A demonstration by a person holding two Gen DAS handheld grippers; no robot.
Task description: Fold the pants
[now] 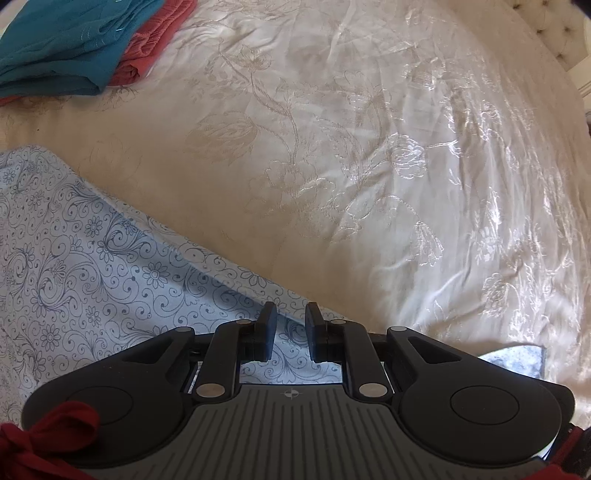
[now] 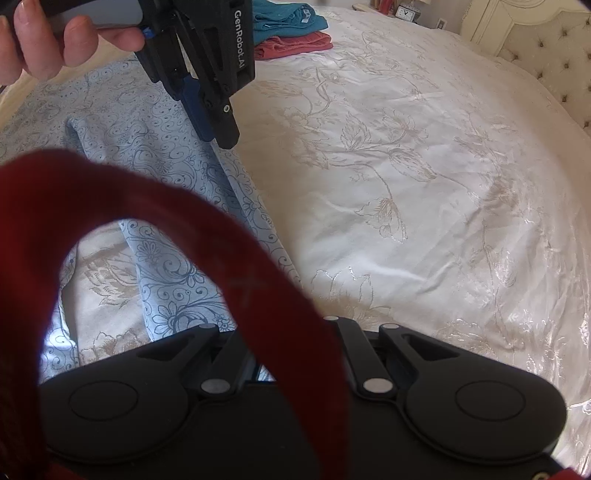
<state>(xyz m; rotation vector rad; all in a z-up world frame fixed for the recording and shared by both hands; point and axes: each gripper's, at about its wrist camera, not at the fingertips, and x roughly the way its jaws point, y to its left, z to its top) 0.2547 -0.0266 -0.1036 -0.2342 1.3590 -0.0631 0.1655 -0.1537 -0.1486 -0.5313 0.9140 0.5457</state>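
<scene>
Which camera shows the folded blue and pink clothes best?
The right wrist view: the folded clothes show whole there, the teal piece lying on the pink one, far back on the bed. The left wrist view shows them bigger but cut off at the picture's corner.

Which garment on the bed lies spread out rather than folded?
The pale-blue floral-print pants; the teal garment and the coral-red garment under it sit folded.

the left matte black plastic two-finger tool [image 1: 290, 332] has ribbed grey housing with a small crosshair mark, round silver pivot pins and dark blue finger pads [image 1: 266, 332]. at 11 o'clock in the right wrist view it reads "genrobot.ai" in white. the right black tool's body [image 2: 461, 398] matches. a dark red fabric sleeve [image 2: 207, 236] drapes at 8 o'clock.
</scene>
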